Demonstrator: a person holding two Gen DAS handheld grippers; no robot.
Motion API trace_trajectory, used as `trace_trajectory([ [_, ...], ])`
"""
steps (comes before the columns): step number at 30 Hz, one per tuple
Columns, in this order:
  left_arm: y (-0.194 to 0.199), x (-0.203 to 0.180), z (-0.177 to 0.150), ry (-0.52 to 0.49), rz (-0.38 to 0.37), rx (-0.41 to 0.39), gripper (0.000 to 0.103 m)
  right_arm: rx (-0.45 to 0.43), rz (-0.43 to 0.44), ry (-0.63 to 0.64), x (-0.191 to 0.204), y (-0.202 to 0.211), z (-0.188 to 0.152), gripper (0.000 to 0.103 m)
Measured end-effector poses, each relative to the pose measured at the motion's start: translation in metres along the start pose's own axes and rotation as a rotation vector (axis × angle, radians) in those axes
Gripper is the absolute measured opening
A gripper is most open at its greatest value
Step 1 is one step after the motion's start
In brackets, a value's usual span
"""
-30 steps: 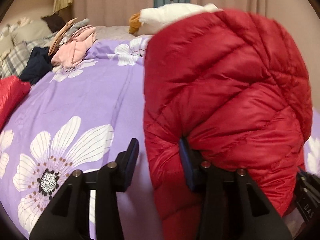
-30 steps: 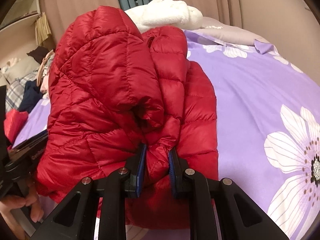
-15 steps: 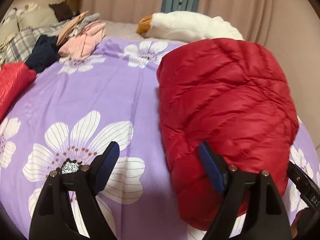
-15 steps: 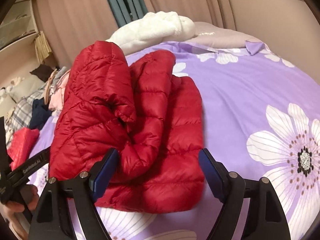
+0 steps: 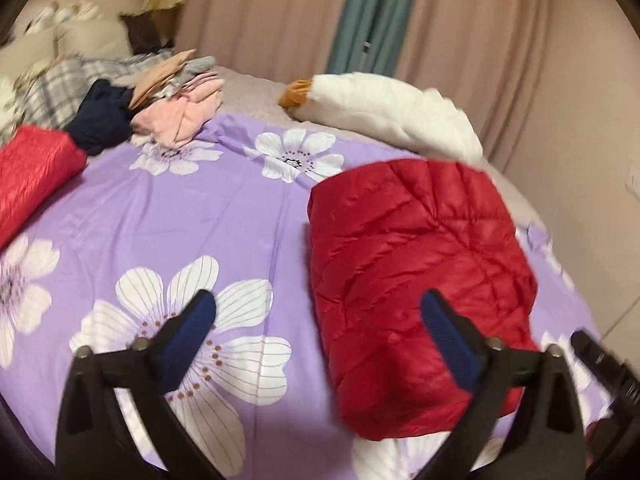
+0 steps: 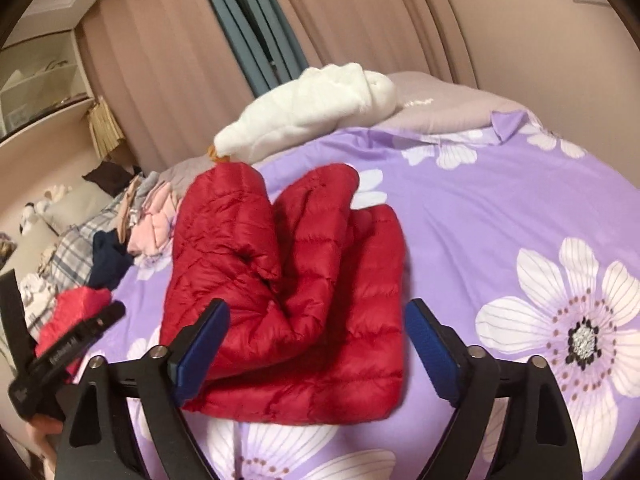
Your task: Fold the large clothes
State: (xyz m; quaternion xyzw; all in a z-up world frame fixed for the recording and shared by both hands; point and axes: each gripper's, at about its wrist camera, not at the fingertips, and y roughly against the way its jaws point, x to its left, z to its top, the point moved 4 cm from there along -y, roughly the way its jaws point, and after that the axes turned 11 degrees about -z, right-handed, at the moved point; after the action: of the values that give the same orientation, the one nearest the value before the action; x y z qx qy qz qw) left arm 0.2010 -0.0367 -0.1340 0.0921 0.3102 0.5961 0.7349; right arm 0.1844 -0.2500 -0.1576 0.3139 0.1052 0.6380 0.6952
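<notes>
A red quilted down jacket [image 5: 416,272] lies folded in a bundle on the purple flowered bedspread [image 5: 200,220]. It also shows in the right wrist view [image 6: 296,296], with its sleeves folded on top. My left gripper [image 5: 320,340] is open and empty, above the bed; its right finger is over the jacket's near left part. My right gripper [image 6: 316,348] is open and empty, above the jacket's near edge. The left gripper's body [image 6: 64,348] shows at the left of the right wrist view.
A white plush goose [image 5: 384,108] lies at the far edge of the bed. A pile of pink, navy and plaid clothes [image 5: 168,120] sits at the far left. Another red garment [image 5: 32,180] lies at the left. Curtains [image 5: 400,20] hang behind the bed.
Both grippers let go of the jacket, opened wide and pulled back. The jacket dropped from held up to lying folded on the bedspread.
</notes>
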Motion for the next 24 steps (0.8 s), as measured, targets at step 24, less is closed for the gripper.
trace_trajectory([
  [24, 0.163, -0.058, 0.007, -0.118, -0.212, -0.096, 0.103, -0.191, 0.062, 0.203, 0.058, 0.158, 0.005, 0.097],
])
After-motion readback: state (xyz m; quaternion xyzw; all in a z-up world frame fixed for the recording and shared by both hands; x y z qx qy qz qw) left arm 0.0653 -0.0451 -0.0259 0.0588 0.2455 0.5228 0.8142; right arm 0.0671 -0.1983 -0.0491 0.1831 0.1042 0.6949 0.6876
